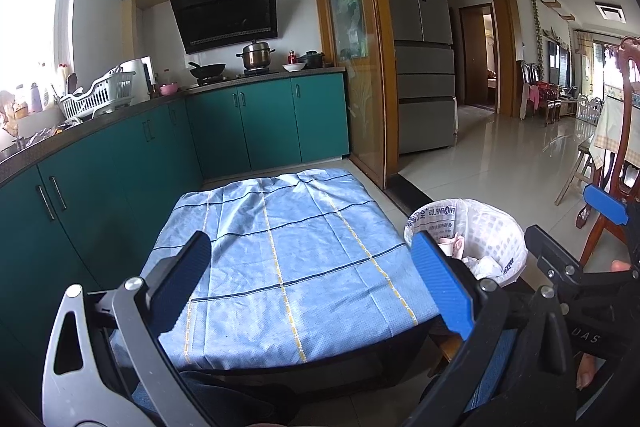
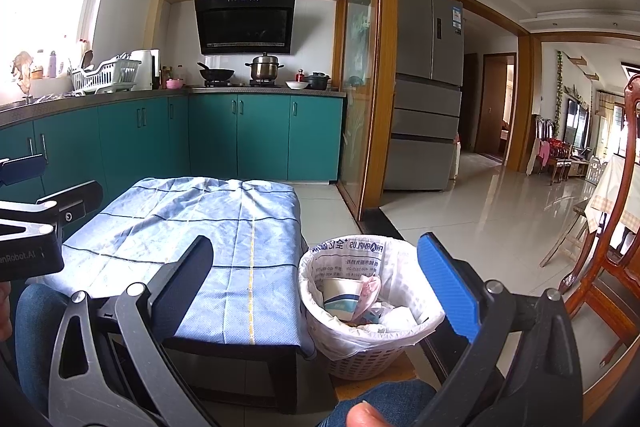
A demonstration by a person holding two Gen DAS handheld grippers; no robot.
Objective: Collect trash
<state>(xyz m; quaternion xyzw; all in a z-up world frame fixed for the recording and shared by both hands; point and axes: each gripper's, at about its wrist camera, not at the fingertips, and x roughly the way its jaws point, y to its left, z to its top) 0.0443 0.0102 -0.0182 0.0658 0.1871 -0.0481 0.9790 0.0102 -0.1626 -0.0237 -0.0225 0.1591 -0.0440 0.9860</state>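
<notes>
- Left gripper (image 1: 316,287), black and blue two-finger tool: jaws spread wide, nothing between them, held above the near edge of the low table.
- Right gripper (image 2: 320,287), same make: jaws likewise wide and empty, aimed between the table's right edge and the basket.
- Low table covered by a pale blue checked cloth with dark and yellow lines (image 1: 280,251): the cloth top shows no loose litter in either view.
- Round white lattice plastic waste basket lined with a white printed plastic bag (image 2: 400,255): stands on the floor just beside the table's right front corner.
- Trash, crumpled paper and soft packaging in white, blue and pink (image 2: 352,301): lies inside the basket, well below the rim.
- Handling, judged: the pieces look light, soft and crushable, not fragile; a pinch on any raised crease or folded edge should hold. The thin bag film is likely slippery and could tear; best taken at the folded-over rim, if the bag is to be lifted.
- Judged state of task: collecting looks near done or done, since no litter shows outside the basket.
- Hidden or unclear: the basket's bottom contents; the floor under and behind the table; the bag print is mirrored and only partly legible; single items in the pile cannot be told apart. A person's jeans-clad knee (image 2: 380,403) covers the near floor.
</notes>
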